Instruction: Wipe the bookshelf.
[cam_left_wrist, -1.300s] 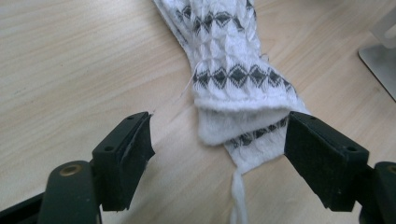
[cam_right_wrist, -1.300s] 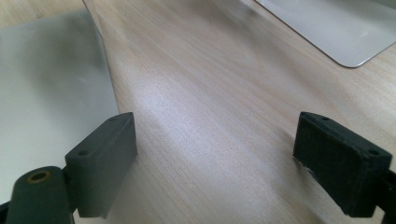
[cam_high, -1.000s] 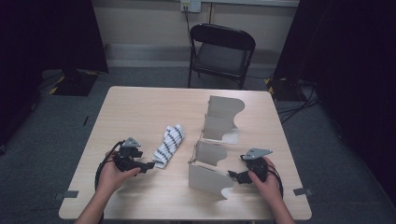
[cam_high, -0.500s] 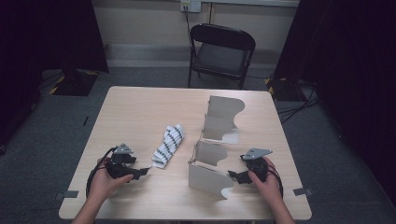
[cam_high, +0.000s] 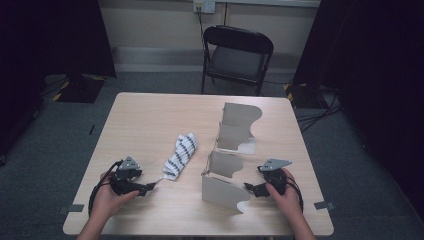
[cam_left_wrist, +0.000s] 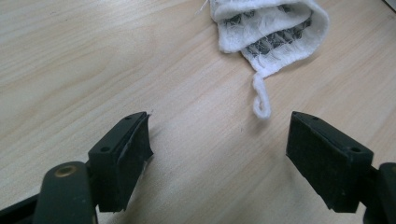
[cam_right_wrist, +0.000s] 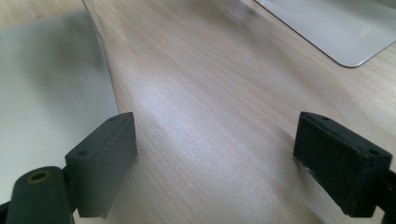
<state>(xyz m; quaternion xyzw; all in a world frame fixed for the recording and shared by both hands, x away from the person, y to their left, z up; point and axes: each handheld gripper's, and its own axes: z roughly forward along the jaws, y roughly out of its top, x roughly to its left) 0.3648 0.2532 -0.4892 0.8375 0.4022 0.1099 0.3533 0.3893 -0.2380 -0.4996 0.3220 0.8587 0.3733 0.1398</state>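
On the left side of the wooden table (cam_high: 150, 120), the left gripper (cam_high: 148, 189) lies low over the surface with its jaws spread wide and nothing between them, pointing toward the folded white cloth with dark stripes (cam_high: 181, 156) that rests just ahead of it, near but apart. From the left gripper view, the cloth (cam_left_wrist: 268, 30) lies beyond the jaws, its folded edge turned toward them, and a loose white thread loop (cam_left_wrist: 261, 100) trails from it onto the bare wood, a little short of the gap. The step in hand looks like a reach to pick up the cloth; to do it well, the gripper should slide forward along the table until both pads straddle the thick folded edge rather than the thin thread, then close on all layers at once so the fold does not fall open when lifted. Keeping the jaws low and level should help the lower layers get caught too. Further right stand two grey, open-topped file holders with curved side walls: the near holder (cam_high: 222, 192) and the far holder (cam_high: 239, 127), each seemingly empty as far as the high view shows. At the right, the right gripper (cam_high: 251, 189) rests just beside the near holder, its jaws likewise spread with only table between them, the holder's grey wall (cam_right_wrist: 51, 88) close to one jaw.
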